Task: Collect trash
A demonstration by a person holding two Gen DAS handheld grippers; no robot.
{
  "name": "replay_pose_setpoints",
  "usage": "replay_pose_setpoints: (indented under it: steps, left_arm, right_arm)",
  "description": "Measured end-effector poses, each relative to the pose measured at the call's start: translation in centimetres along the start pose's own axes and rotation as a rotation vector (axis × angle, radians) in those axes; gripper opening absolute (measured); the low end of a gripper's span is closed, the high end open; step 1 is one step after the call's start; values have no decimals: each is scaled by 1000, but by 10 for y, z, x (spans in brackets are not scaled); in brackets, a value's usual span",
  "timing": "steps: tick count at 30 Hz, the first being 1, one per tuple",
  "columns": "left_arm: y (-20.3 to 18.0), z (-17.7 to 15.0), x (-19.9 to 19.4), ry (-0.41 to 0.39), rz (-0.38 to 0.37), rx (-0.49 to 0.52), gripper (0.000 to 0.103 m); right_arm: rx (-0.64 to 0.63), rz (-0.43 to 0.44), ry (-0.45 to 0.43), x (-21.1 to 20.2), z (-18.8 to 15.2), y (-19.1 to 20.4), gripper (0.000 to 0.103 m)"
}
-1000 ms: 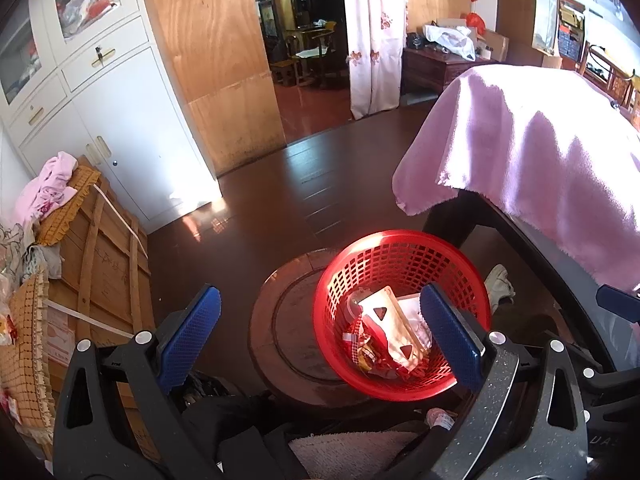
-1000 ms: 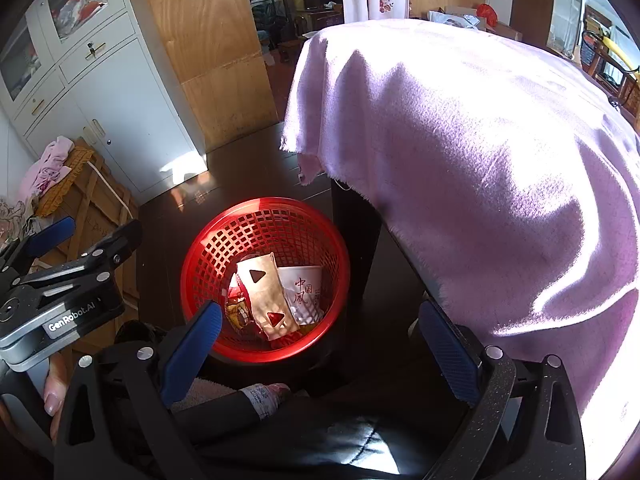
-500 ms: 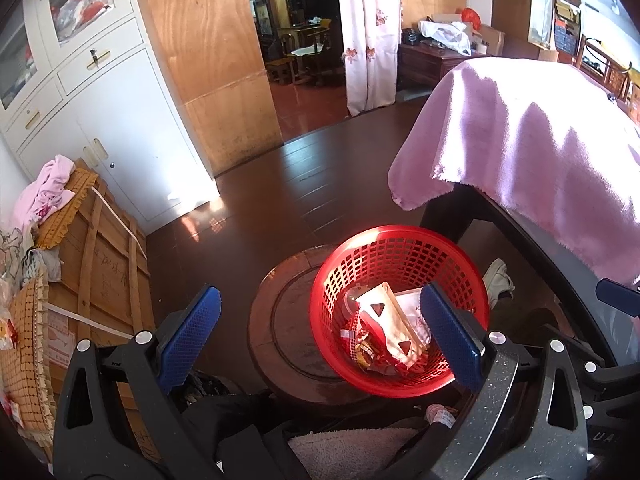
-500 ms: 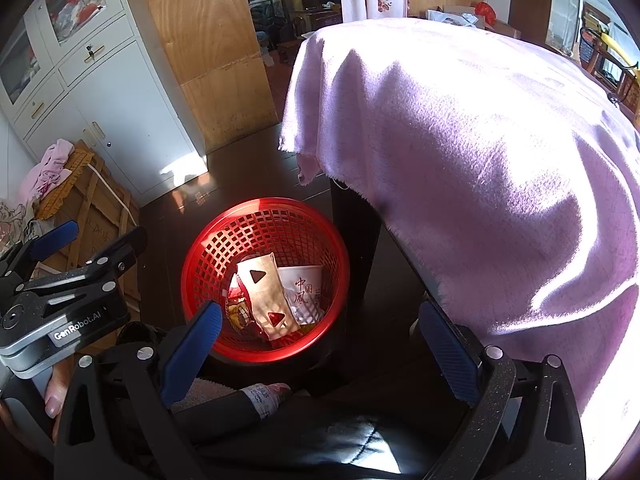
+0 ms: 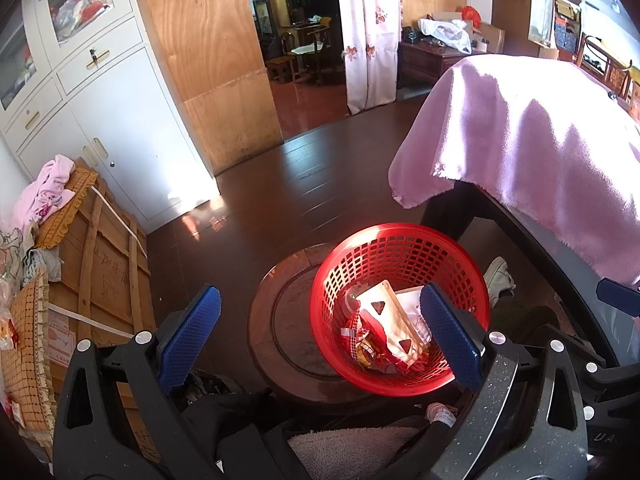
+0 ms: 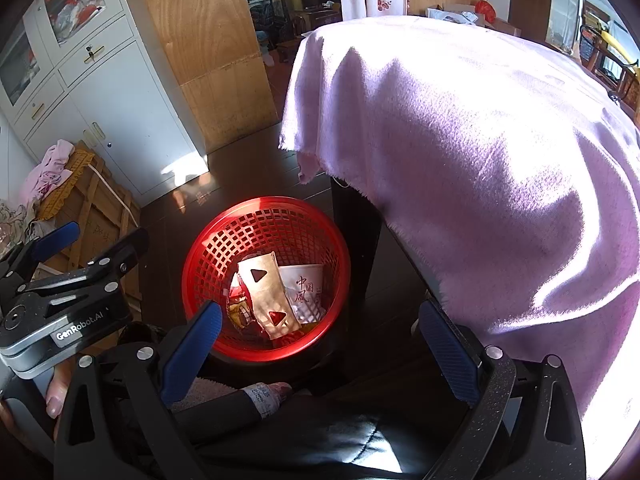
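A red mesh basket stands on a round dark wooden stool beside a table draped in a pink cloth. Inside lie a beige wrapper with dark triangles, a white paper cup with red characters and red and yellow wrappers. My left gripper hangs open above the stool and the basket's near side, holding nothing. My right gripper is open over the basket's near rim, also holding nothing. The left gripper's body shows at the left of the right wrist view.
White cabinets line the left wall, with a strapped wooden crate piled with cloths in front. Dark wooden floor runs to a doorway with a curtain. A white shoe lies under the table. A dark sleeve and a hand sit low.
The left wrist view has drifted slightly, so the basket sits a little higher and further left in it. Both grippers stay open and the basket's contents have not moved.
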State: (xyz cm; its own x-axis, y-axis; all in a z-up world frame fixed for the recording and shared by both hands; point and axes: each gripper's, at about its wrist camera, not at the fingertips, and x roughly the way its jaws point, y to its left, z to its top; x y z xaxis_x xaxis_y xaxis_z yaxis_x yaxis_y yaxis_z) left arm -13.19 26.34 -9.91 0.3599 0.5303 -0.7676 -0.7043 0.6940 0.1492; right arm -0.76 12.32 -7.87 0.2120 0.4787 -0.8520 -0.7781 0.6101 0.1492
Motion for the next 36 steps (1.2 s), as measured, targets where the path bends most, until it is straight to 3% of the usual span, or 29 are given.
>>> replay_pose_setpoints:
  steps: [36]
  left_arm:
    - [0, -7, 0, 13, -6, 14, 96]
  right_arm:
    - [3, 3, 1, -2, -1, 0, 97]
